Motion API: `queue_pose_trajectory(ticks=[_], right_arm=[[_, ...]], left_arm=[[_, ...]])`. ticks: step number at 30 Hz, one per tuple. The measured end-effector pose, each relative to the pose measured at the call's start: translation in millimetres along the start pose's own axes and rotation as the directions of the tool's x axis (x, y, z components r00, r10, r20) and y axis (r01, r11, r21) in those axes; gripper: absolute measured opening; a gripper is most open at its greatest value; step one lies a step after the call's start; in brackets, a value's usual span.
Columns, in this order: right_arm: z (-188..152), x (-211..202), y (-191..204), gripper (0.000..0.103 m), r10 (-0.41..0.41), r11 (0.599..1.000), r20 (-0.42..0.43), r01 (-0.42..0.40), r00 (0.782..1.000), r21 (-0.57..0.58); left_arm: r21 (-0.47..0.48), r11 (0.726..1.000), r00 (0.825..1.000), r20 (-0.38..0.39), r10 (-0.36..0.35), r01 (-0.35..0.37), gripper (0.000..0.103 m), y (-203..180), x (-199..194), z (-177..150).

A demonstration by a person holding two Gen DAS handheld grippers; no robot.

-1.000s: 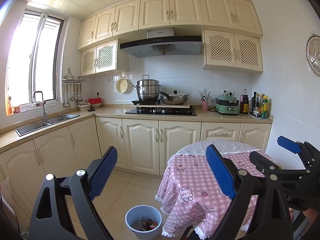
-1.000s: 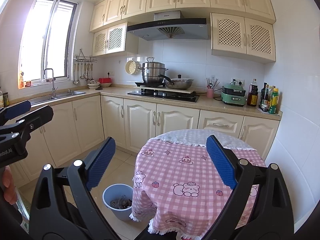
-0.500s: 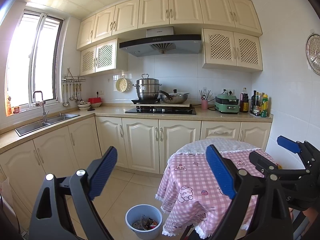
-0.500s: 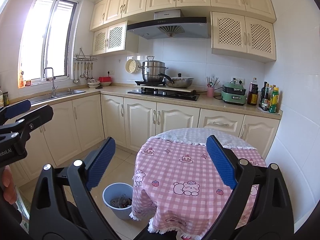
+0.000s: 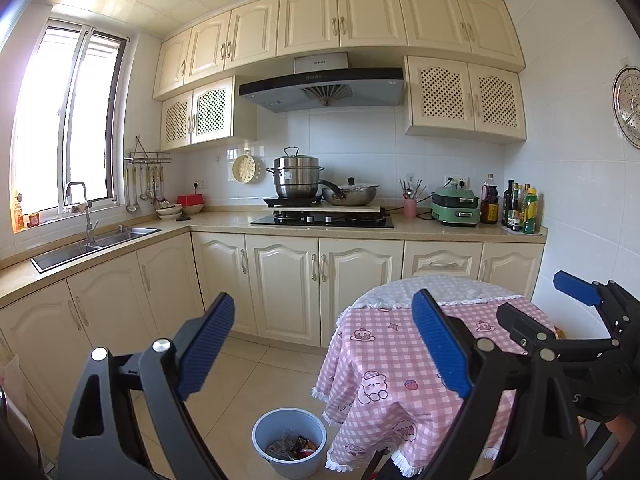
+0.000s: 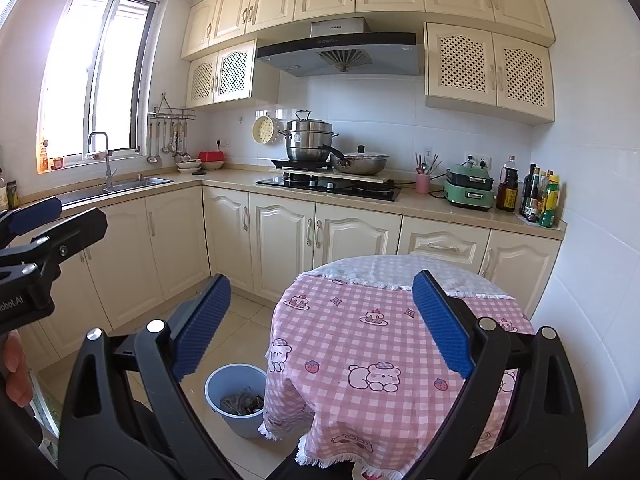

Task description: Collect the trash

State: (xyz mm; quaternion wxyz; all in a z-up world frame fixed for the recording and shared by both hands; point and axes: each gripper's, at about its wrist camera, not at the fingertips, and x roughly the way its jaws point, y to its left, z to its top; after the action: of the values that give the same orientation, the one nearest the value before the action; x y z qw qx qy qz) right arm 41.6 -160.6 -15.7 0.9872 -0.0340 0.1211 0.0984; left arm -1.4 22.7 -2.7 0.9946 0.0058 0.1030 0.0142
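Blue ribbed pads face each other across a wide gap on the left gripper (image 5: 322, 344), jaws spread far apart and nothing between them. Same story on the right gripper (image 6: 322, 322): fingers splayed wide, empty, held above the near edge of the round table (image 6: 372, 344) with its pink checked cloth. From the left wrist view the right gripper shows at the far right edge, over the table's side; from the right wrist view the left gripper sits at the left edge, with a bit of a hand (image 6: 16, 374) below it. Down on the tiled floor, the pale blue bin (image 5: 289, 442) stands just beside the table, its rim partly under the hanging cloth fringe, trash (image 5: 291, 448) already lying inside. Beyond, cream cabinets, the hob (image 5: 322, 219) with a steel pot (image 5: 297, 178).
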Motion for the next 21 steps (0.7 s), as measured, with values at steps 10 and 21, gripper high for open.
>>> queue_pose_trajectory(ticks=[10,21], right_arm=[[1,4,-3,0.091,0.005,1.0,-0.003,-0.005,1.0,-0.004],[0,7,-6,0.091,0.009,1.0,-0.009,-0.009,1.0,-0.004]], left_arm=[[0.006,1.0,1.0,-0.008,0.002,-0.002,0.088,5,3,-7],[0.008,1.0,1.0,-0.02,0.002,-0.001,0.088,11,9,-7]])
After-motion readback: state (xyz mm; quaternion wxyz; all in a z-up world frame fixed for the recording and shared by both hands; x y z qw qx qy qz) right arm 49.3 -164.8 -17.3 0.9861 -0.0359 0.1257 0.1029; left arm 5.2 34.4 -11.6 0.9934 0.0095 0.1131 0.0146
